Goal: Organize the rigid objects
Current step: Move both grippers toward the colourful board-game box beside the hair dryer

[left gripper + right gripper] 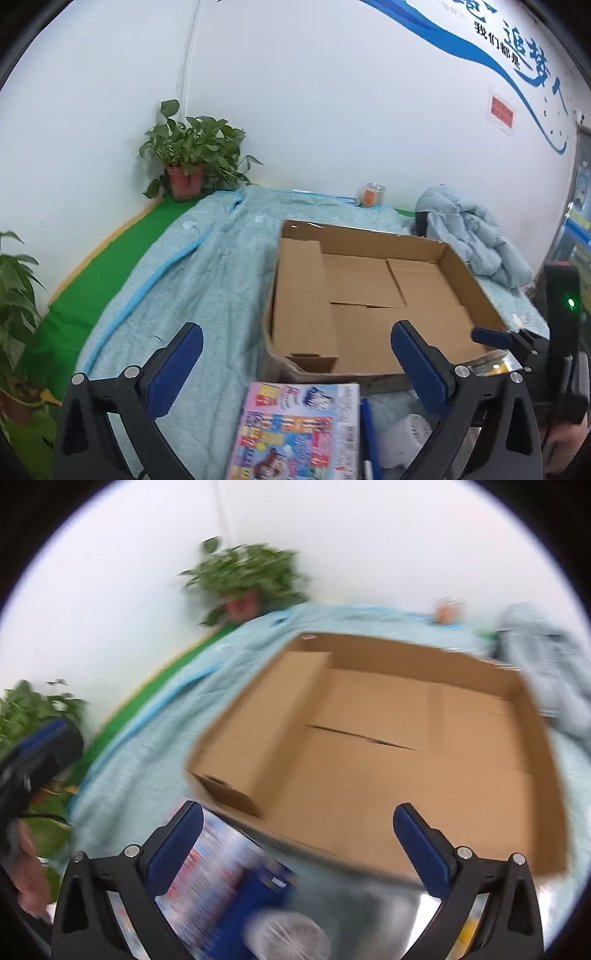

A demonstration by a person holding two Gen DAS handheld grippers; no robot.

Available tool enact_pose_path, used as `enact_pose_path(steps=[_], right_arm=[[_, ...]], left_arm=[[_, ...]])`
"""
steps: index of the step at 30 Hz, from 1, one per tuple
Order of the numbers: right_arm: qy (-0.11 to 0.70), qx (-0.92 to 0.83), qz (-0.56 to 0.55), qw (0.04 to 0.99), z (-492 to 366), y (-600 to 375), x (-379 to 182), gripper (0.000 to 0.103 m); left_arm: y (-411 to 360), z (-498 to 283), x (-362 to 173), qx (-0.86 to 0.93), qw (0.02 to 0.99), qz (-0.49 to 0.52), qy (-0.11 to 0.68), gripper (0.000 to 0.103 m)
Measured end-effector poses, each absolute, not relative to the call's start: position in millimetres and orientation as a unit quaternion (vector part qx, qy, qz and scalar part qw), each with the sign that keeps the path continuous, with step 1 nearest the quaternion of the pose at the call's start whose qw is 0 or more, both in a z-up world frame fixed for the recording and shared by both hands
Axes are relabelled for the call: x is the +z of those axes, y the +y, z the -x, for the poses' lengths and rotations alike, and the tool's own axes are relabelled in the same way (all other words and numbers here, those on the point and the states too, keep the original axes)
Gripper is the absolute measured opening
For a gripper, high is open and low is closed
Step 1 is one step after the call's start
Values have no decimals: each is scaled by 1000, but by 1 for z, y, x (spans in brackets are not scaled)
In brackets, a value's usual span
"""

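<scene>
A shallow open cardboard box [369,280] with nothing in it lies on a light blue quilt [203,280]. In front of the box's near wall lie a colourful magazine [295,435], a blue pen [369,439] and a small white fan [406,439]. My left gripper [297,332] hangs above the magazine, open, with nothing between its pads. A blue fingertip [487,336] of my right gripper shows at the box's right corner. The right wrist view is blurred: my right gripper [298,812] is open over the box [424,775] and its near wall, with the magazine [221,878] and fan [288,938] below.
A potted plant [192,158] stands in the far corner and another [14,295] at the left edge. An orange jar [373,194] and a crumpled light blue jacket [472,240] sit behind the box. A green mat [110,273] runs along the white wall.
</scene>
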State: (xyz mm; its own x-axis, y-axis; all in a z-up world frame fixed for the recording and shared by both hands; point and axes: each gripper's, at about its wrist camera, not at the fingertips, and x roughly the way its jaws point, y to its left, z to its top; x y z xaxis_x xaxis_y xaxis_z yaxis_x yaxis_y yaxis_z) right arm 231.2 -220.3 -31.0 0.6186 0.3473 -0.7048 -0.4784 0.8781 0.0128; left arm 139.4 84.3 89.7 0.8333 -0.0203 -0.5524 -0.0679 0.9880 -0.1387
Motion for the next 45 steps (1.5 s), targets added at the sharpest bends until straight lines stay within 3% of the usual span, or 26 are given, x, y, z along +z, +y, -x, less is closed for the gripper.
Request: enact_pose_path(steps=[11, 14, 15, 16, 17, 18, 19, 20, 21, 23, 24, 25, 27, 45], right_arm=[[326, 131, 126, 928, -158, -290, -14, 102], [321, 120, 128, 931, -141, -302, -13, 102], [322, 119, 128, 931, -136, -305, -13, 102], [322, 116, 129, 931, -132, -308, -15, 102], [320, 114, 132, 931, -128, -311, -16, 102], [315, 110, 133, 933, -124, -313, -16, 92], [314, 106, 136, 934, -122, -316, -18, 50], [323, 97, 138, 931, -122, -317, -19, 29], [328, 99, 130, 930, -121, -319, -20, 19], [323, 100, 123, 933, -120, -321, -20, 20], [321, 102, 121, 934, -119, -322, -19, 32], [319, 108, 118, 934, -120, -322, -18, 66], [309, 120, 115, 936, -119, -319, -18, 99], [418, 296, 121, 850, -135, -235, -60, 102]], left_arm=[[19, -103, 104, -42, 951, 79, 297, 102], [5, -90, 100, -54, 949, 88, 298, 96], [-1, -86, 99, -64, 948, 89, 298, 80], [-7, -83, 98, -78, 946, 87, 303, 47], [-12, -81, 97, -90, 943, 80, 310, 29], [-19, -79, 96, -98, 941, 68, 316, 15], [-25, -76, 95, -100, 942, 60, 315, 15], [-28, -73, 95, -104, 942, 58, 313, 15], [-31, -72, 96, -112, 942, 61, 311, 21], [-32, -72, 96, -119, 939, 68, 316, 73], [-29, -71, 96, -113, 939, 75, 315, 101], [-26, -71, 95, -107, 942, 90, 306, 102], [-17, -78, 91, -112, 937, 102, 316, 102], [127, -126, -21, -69, 867, 193, 455, 102]])
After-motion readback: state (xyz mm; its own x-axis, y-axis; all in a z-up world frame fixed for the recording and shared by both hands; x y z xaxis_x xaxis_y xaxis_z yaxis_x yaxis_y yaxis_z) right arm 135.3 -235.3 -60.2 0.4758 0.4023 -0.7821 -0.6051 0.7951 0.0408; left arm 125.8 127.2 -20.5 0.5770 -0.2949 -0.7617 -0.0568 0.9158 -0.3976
